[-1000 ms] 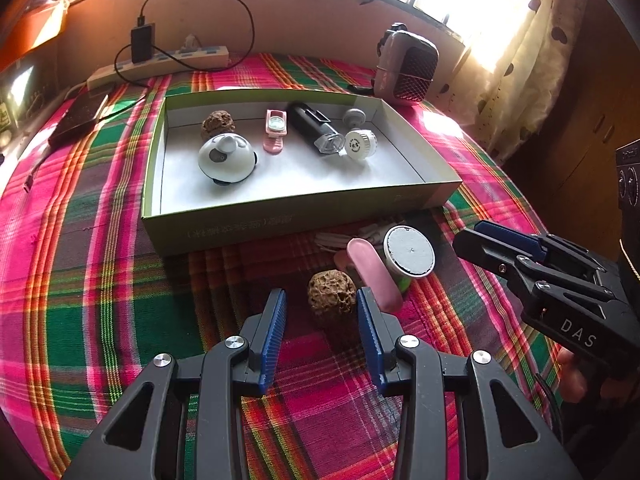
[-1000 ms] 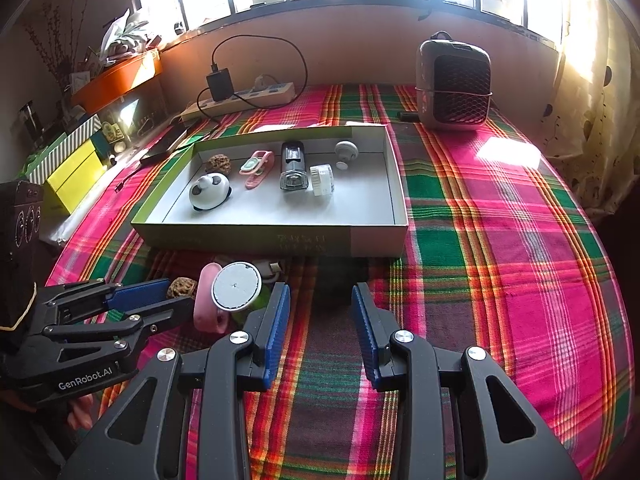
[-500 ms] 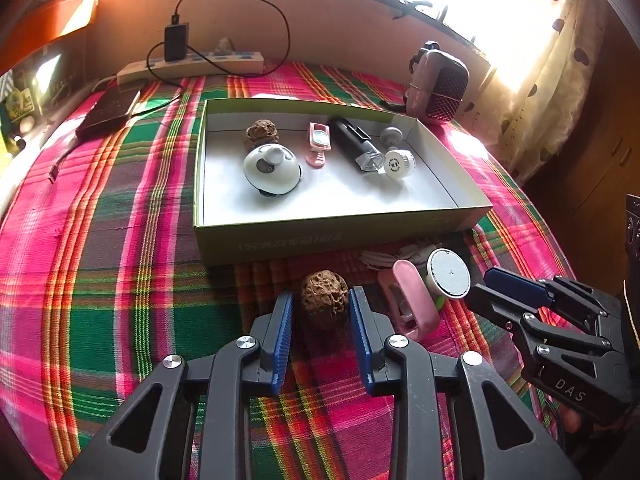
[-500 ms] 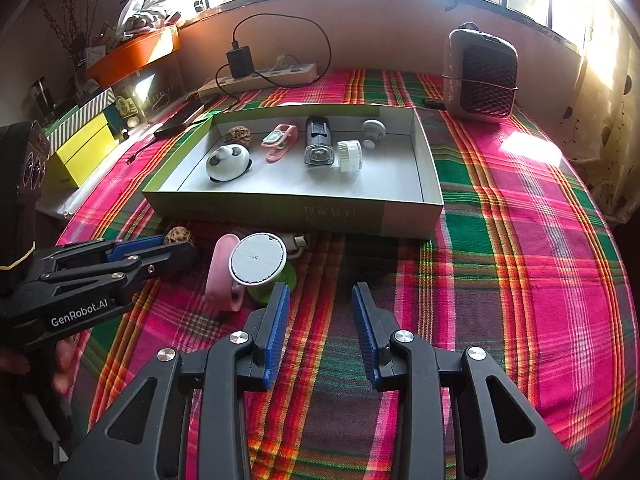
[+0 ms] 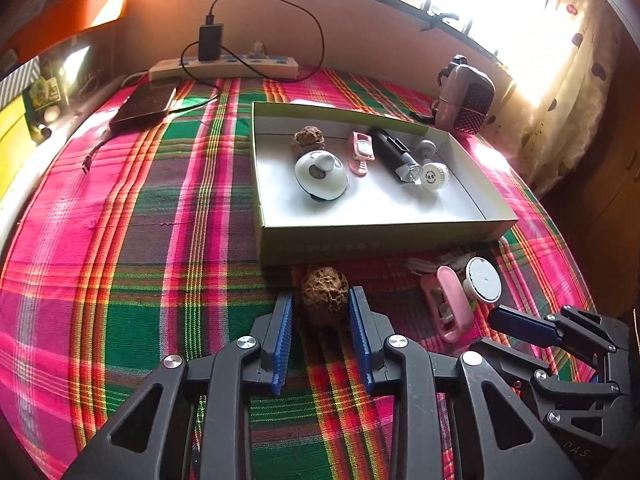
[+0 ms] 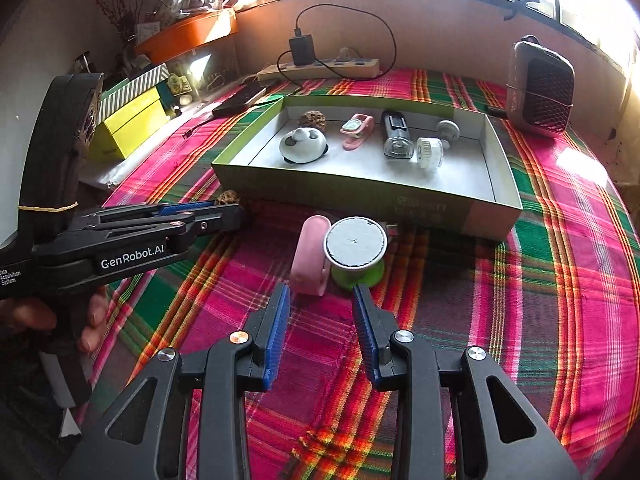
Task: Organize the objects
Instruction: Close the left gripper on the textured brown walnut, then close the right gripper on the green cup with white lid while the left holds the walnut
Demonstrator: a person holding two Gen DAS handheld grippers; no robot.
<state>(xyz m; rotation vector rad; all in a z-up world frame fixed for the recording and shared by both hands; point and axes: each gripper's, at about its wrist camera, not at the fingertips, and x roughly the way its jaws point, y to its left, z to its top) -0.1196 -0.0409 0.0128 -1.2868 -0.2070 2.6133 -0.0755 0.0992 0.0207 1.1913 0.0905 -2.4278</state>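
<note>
On the far left of the plaid-covered desk [image 5: 120, 240] nothing waits to be sorted; a dark flat case [image 5: 146, 106] and a power strip [image 5: 224, 68] lie at its back edge. Moving right, the left gripper [image 5: 322, 312] has just been closing its jaws around a wrinkled brown nut [image 5: 324, 294] that sits just in front of the near wall of the open box [image 5: 380, 244]; the blue pads stand close on either side, though from this angle I cannot be sure they truly press on it. Inside the box five or six things are already laid out: a second nut [image 5: 308, 140], a white dome-shaped gadget [image 5: 320, 174], a pink clip [image 5: 360, 152], a black torch [image 5: 394, 156] and a small white round piece [image 5: 434, 176]. Further right, still outside the box, a pink case [image 6: 310, 256] leans against a green spool with a white top [image 6: 356, 250]. The right gripper [image 6: 322, 316] hovers just short of these two, its jaws partly spread with nothing between them. So the sorting looks more than half done: the nut, the pink case and the spool remain.
</note>
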